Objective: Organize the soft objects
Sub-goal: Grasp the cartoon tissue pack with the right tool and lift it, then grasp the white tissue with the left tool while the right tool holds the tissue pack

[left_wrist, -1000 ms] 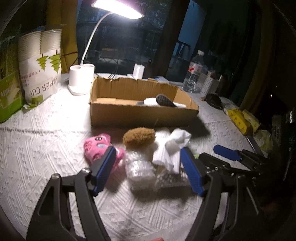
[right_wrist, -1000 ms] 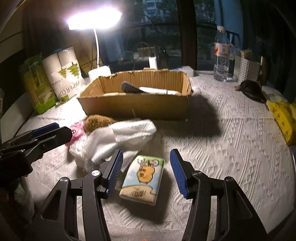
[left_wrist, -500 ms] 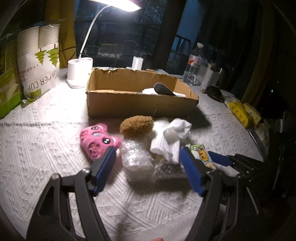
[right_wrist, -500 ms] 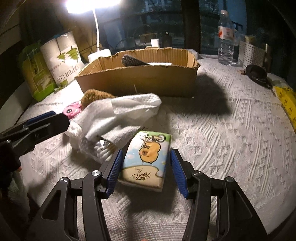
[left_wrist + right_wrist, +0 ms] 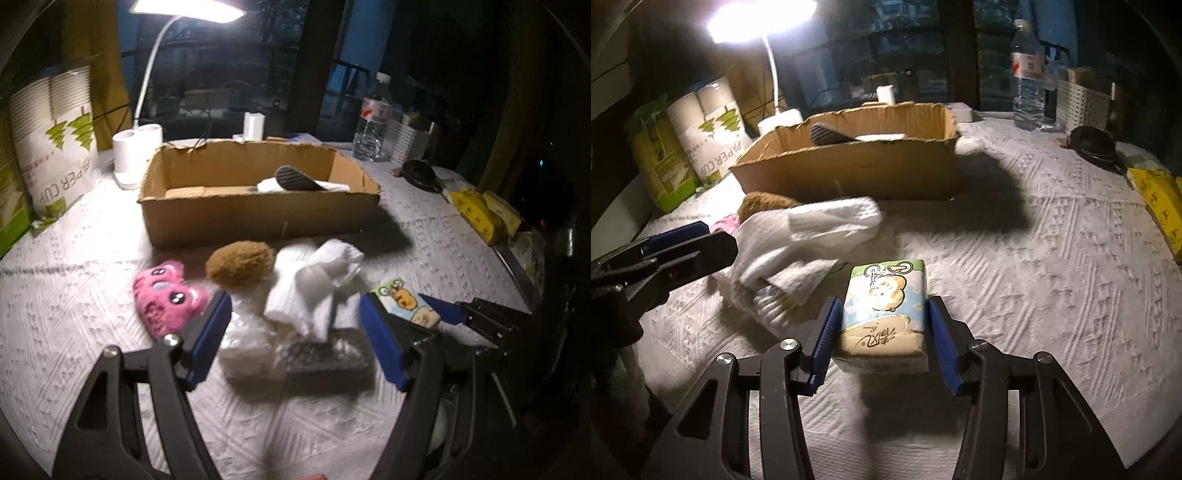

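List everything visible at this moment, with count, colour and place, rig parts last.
cardboard box: 1, brown, table centre-back
tissue pack: 1, cartoon print, between the closing right jaws
white cloths: heap, mid-table
pink plush: 1, left of heap
brown plush: 1, before box
plastic bag: 1, clear, near heap
desk lamp: 1, white, behind box
water bottle: 1, clear, back right
paper cup pack: 1, white, far left
left gripper: open
right gripper: closing

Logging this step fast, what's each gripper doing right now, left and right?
Left gripper: open, hovering over the white cloth pile, gripping nothing.
Right gripper: closing around the tissue pack, which sits between its jaws.
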A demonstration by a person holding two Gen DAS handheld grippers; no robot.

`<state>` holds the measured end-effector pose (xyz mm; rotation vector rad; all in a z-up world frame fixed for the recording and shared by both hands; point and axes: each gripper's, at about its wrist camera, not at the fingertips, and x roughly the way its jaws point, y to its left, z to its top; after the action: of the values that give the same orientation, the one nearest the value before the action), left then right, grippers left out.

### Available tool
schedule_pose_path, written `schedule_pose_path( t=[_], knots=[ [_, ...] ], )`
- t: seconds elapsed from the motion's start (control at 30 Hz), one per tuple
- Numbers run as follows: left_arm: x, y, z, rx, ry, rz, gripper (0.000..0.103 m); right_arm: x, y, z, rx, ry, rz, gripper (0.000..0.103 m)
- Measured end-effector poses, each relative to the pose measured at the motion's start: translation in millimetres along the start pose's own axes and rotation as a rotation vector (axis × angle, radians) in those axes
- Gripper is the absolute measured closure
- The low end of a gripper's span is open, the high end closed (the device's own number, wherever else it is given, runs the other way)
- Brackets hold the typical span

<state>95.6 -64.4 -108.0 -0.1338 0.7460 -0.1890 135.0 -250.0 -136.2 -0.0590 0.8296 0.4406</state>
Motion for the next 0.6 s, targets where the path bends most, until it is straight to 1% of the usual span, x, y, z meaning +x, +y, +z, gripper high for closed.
schedule_pose_path(
  t=[0.07, 0.13, 0.23, 0.37, 0.47, 0.5, 0.53, 0.57, 0.6],
  knots=[
    [6.5, -4.5, 3.2, 0.012, 0.010, -0.003, 0.030, -1.0, -8.0, 1.7, 0.011, -0.006, -0.004, 0.052],
    [15.1, -6.6, 6.8, 0.008, 0.025, 0.006, 0.030, -0.8, -16.2, 3.6, 0.023, -0.009, -0.007, 0.052],
    [27.2, -9.2, 10.2, 0.003, 0.052, 0.001, 0.030, 0.2, -25.2, 6.4, 0.038, -0.012, -0.010, 0.052],
    [40.4, -11.4, 10.1, -0.009, 0.093, -0.034, 0.030, 0.7, -35.4, 9.6, 0.053, -0.016, -0.004, 0.052],
    [47.0, -15.8, 8.5, 0.009, 0.111, -0.041, 0.031, 2.4, -38.8, 10.3, 0.063, -0.015, 0.009, 0.052],
    [48.7, -17.7, 8.0, 0.015, 0.116, -0.043, 0.033, 2.7, -39.5, 10.0, 0.064, -0.013, 0.013, 0.052],
    [50.3, -19.3, 7.8, 0.020, 0.121, -0.047, 0.037, 2.8, -39.5, 10.0, 0.065, -0.015, 0.015, 0.052],
    [52.3, -20.7, 7.8, 0.027, 0.130, -0.046, 0.046, 3.1, -39.2, 10.4, 0.066, -0.015, 0.017, 0.052],
    [54.0, -21.3, 7.9, 0.033, 0.137, -0.045, 0.052, 3.2, -39.7, 10.5, 0.068, -0.016, 0.019, 0.052]
  ],
)
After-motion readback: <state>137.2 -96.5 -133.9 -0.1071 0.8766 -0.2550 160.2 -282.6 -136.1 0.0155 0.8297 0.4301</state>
